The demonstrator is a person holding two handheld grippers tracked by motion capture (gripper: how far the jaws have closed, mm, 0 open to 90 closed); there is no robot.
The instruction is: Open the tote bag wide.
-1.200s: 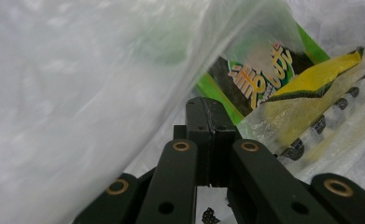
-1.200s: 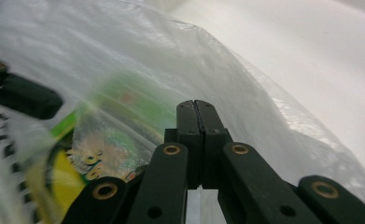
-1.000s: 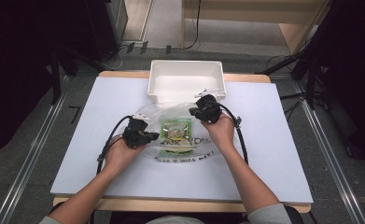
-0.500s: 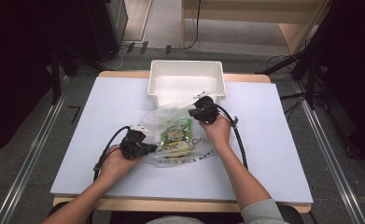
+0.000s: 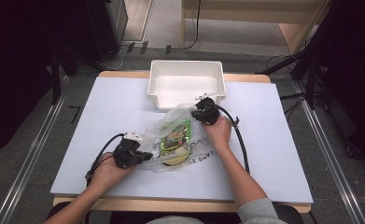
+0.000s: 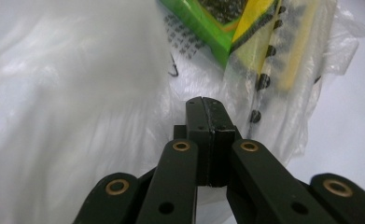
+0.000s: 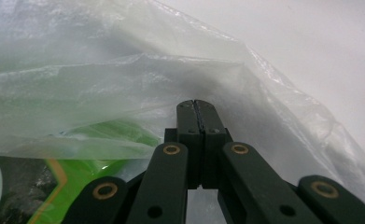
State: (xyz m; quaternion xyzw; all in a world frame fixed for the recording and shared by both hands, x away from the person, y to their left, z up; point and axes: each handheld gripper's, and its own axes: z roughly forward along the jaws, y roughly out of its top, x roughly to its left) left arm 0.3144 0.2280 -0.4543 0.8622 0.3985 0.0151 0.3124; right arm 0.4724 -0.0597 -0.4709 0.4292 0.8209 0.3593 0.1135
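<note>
High view: clear crinkled plastic bag [image 5: 173,140] lies on the middle of the counter [image 5: 273,154], just in front of the white rectangular plastic bin [image 5: 186,83]. Bag film is thin, wrinkled, milky where it bunches; black lettering runs along its near edge. Inside it, a green printed packet [image 5: 176,135] with a dark panel, and a pale yellow flat item [image 5: 173,159] beneath it.

Left gripper [image 5: 145,156] at the bag's near-left edge, fingers closed flat together on a fold of the film. Left gripper view: closed tips [image 6: 207,108] sit against the white film [image 6: 77,93], with the green packet [image 6: 203,28] and a yellow, black-dotted strip [image 6: 264,56] beyond.

Right gripper [image 5: 195,112] at the bag's far-right corner, close to the bin's front wall, fingers likewise pressed shut on the film. Right gripper view: tips [image 7: 196,108] pinch bunched clear plastic [image 7: 101,88]; green packet [image 7: 54,177] shows through at lower left.

Counter top is pale lavender-white sheet over a wooden edge. Grey floor around it, metal rails at both sides, dark stands and cables at the far end, light wooden furniture behind.
</note>
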